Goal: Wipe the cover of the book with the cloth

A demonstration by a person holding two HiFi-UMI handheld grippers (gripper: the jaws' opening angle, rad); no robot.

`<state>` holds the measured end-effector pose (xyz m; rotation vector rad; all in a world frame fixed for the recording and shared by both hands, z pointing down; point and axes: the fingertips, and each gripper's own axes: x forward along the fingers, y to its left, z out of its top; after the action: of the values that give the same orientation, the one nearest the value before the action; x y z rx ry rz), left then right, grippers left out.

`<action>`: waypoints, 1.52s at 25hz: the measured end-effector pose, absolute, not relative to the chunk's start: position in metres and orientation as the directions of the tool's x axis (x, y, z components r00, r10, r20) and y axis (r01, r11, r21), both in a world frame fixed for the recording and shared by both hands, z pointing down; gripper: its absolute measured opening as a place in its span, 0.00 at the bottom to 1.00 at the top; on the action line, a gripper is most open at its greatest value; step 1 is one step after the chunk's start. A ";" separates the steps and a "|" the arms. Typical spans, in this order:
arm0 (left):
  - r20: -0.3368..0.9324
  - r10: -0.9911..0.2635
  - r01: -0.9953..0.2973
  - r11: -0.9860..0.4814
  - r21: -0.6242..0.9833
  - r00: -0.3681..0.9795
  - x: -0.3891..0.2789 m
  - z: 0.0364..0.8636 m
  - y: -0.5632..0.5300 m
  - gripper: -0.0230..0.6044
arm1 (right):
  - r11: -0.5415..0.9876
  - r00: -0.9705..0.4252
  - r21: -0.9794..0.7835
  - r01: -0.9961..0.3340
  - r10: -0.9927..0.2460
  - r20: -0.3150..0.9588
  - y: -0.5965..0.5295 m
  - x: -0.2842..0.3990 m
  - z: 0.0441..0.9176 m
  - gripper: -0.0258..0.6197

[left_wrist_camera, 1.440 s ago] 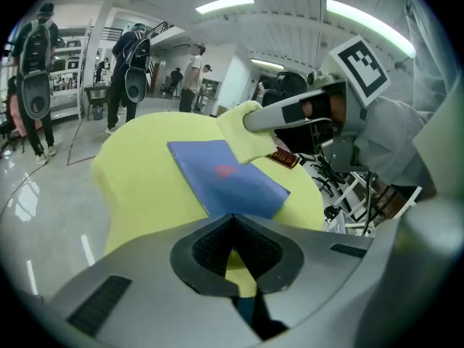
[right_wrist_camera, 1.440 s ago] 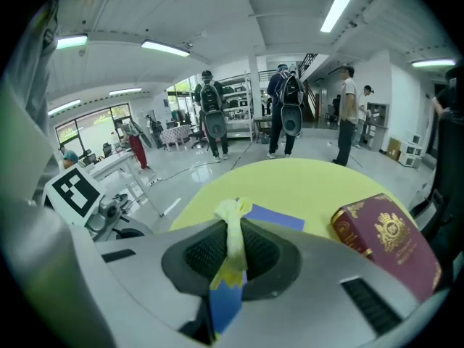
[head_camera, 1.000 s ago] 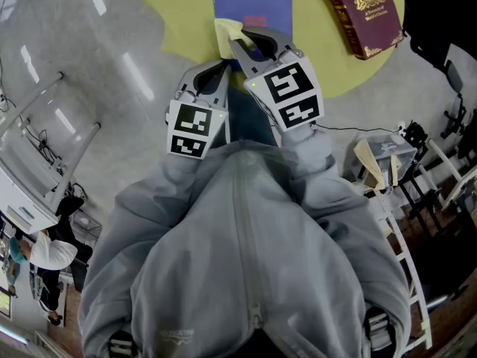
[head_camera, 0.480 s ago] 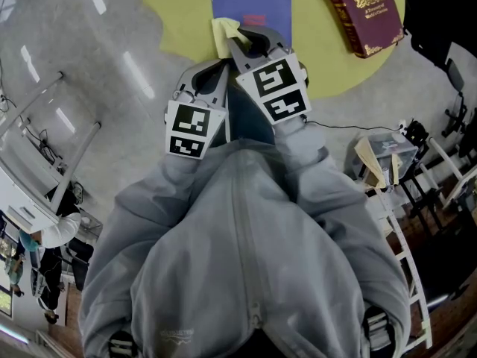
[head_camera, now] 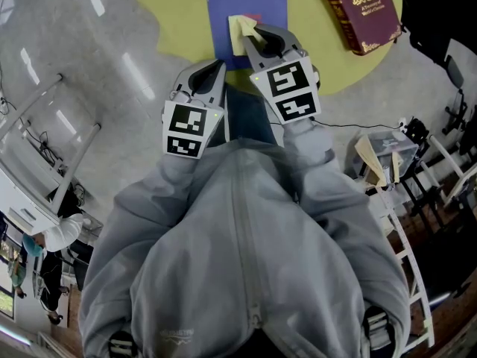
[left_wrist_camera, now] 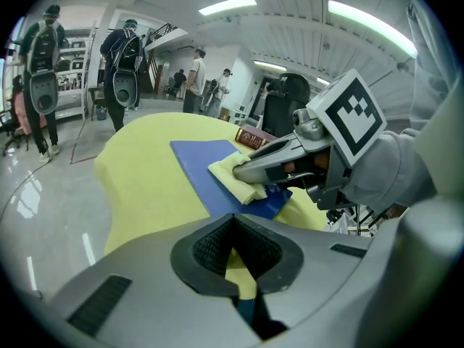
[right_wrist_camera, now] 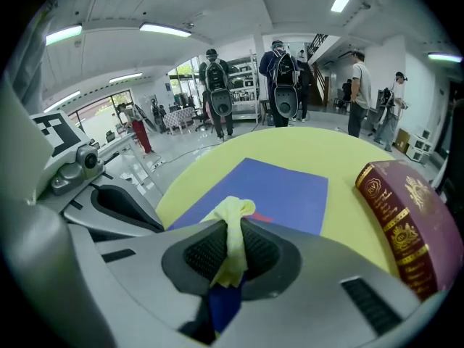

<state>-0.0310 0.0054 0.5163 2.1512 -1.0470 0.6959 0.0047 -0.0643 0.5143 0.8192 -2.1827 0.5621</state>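
A blue book (head_camera: 246,2) lies flat on the round yellow table (head_camera: 171,13). My right gripper (head_camera: 250,37) is shut on a folded pale yellow cloth (head_camera: 242,27) and presses it on the near part of the blue cover. In the right gripper view the cloth (right_wrist_camera: 233,230) runs between the jaws, with the blue book (right_wrist_camera: 279,187) just beyond. My left gripper (head_camera: 216,67) hovers at the table's near edge, left of the book, shut and holding nothing. The left gripper view shows the cloth (left_wrist_camera: 235,178) on the blue book (left_wrist_camera: 203,165) under the right gripper (left_wrist_camera: 254,171).
A dark red hardback with gold print (head_camera: 361,10) lies at the table's right side, apart from the blue book. A white chair (head_camera: 387,162) stands to the right, a white table frame (head_camera: 45,148) to the left. Several people stand far off (right_wrist_camera: 283,71).
The right gripper has slid the cloth a little to the right across the blue cover. The left gripper has stayed about where it was.
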 end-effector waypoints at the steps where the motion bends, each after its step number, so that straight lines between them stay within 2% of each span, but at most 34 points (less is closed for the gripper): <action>1: 0.688 -0.483 -0.821 -0.479 0.311 0.542 -0.031 0.516 0.005 0.07 | 0.697 -0.526 -0.133 -0.704 -0.386 0.758 -0.065 0.010 0.515 0.13; 18: 0.695 -0.477 -0.822 -0.480 0.307 0.538 -0.029 0.518 0.006 0.07 | 0.615 -0.403 -0.043 -0.787 -0.460 0.791 -0.073 0.084 0.519 0.13; 33: 0.689 -0.463 -0.808 -0.490 0.327 0.558 -0.033 0.507 0.018 0.07 | 0.593 -0.325 0.029 -0.805 -0.480 0.815 -0.073 0.104 0.516 0.13; 38: 0.702 -0.444 -0.806 -0.494 0.326 0.557 -0.032 0.513 0.023 0.07 | 0.596 -0.343 0.034 -0.802 -0.506 0.792 -0.074 0.101 0.494 0.13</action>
<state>-0.0317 0.0228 0.5134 2.1453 -0.9991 0.7226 0.1011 -0.0741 0.4941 1.0355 -2.0185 0.4665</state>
